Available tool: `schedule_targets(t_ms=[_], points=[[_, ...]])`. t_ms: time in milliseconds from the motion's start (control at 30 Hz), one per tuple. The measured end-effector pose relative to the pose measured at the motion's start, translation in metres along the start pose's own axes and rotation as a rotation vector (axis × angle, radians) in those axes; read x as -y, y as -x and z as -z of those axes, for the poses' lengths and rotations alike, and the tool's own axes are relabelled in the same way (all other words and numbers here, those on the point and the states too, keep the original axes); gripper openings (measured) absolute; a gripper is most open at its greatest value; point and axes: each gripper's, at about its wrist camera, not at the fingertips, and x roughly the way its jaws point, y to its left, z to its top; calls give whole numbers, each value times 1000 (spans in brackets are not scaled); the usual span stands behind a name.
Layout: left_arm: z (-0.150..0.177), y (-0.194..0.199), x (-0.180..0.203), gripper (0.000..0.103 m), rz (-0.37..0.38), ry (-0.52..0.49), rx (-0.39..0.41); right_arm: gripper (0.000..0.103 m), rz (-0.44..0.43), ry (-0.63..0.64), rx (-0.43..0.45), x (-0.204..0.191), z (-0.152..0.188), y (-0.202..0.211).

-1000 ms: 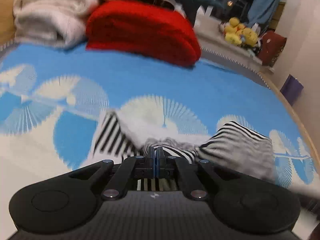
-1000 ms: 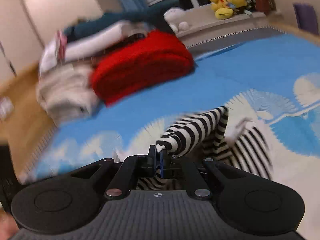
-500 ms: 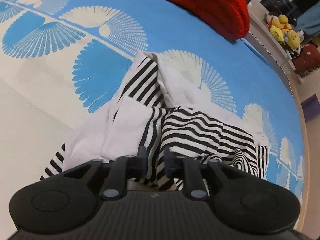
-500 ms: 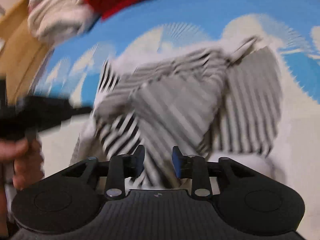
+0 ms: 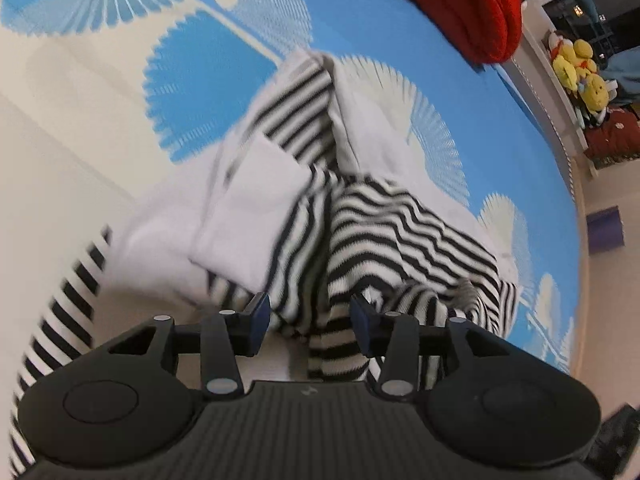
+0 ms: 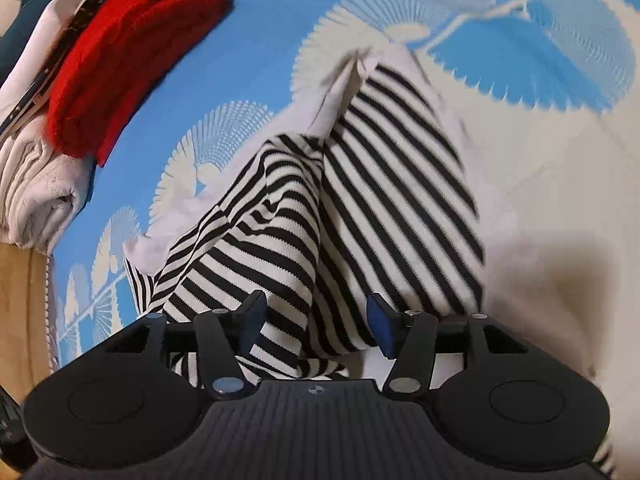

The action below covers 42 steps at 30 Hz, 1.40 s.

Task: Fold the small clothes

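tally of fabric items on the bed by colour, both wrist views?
Black-and-white striped garment: 1
Red folded item: 1
Cream folded item: 1
Dark teal item, partly hidden: 1
Blue patterned bedspread: 1
Total: 5

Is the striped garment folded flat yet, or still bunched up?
Bunched. The striped garment lies crumpled on the bedspread, layers overlapping at odd angles with a raised ridge and white lining exposed.

Indoor light, bright, even, warm tint. Soft shadow on bedcover [image 6: 560, 288] in right wrist view. Motion blur on striped garment [image 5: 280, 152] in left wrist view, esp. left edge. Strong fisheye bend at edges, corners dark. No glare.
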Motion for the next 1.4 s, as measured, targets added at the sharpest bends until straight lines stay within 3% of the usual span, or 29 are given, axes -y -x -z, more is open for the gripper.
schedule_targets(t_ms=[200, 267, 333, 400, 500, 533, 567, 600, 667, 767, 800, 867, 933, 1000, 1033, 1100, 1133, 1200, 1267, 1300, 1333, 1400], points=[[5, 1, 6, 49, 29, -1, -6, 55, -41, -23, -24, -6, 0, -17], [6, 9, 9, 49, 52, 11, 11, 28, -53, 16, -8, -13, 1, -15], [8, 18, 11, 49, 100, 27, 19, 12, -70, 33, 19, -17, 0, -11], [11, 21, 17, 51, 137, 12, 14, 5, -89, 39, 39, -20, -2, -9], [16, 5, 24, 49, 37, -52, -17, 4, -113, 23, 66, -19, -6, -2], [17, -3, 23, 41, 6, -58, -33, 4, -121, 16, 74, -18, -7, 1], [18, -9, 22, 11, -3, -59, -46, 3, -133, 7, 84, -16, -9, 3], [17, -13, 20, 1, -3, -62, -53, 3, -150, -4, 95, -14, -11, 5], [10, -2, 21, 2, 8, -69, 27, 2, -222, -43, 144, -8, -17, 16], [-7, 48, 24, 2, 107, -112, 319, 1, -400, -69, 319, -2, -25, 55], [-12, 61, 22, 2, 148, -105, 382, 1, -459, -65, 382, 0, -26, 70], [-16, 65, 14, 2, 175, -84, 384, 1, -521, -54, 468, 6, -26, 92], [-18, 42, 4, 2, 109, -61, 238, 1, -444, -47, 438, 12, -24, 92], [-13, 7, -10, 2, -43, -27, 60, 1, -261, -40, 299, 18, -22, 70], [-10, -3, -17, 2, -75, 5, 24, 1, -158, -41, 215, 21, -20, 56], [-9, -7, -25, 2, -69, 51, 15, 1, 66, -44, 27, 32, -11, 20], [-11, -1, -23, 2, -52, 45, 46, 0, 93, -73, 2, 37, -7, 14], [-16, 19, -14, 2, 29, 17, 152, 0, 54, -116, 25, 39, -7, 17], [-19, 32, -8, 2, 95, -15, 223, 0, -18, -47, 173, 19, -13, 40], [-18, 31, -4, 2, 91, -24, 225, 0, -28, 6, 249, 9, -14, 52], [-17, 24, -5, 2, 59, -27, 192, 0, -18, 34, 278, 8, -13, 57], [-13, -1, -16, 5, -70, -3, 46, 0, 72, 18, 230, 15, -15, 47]])
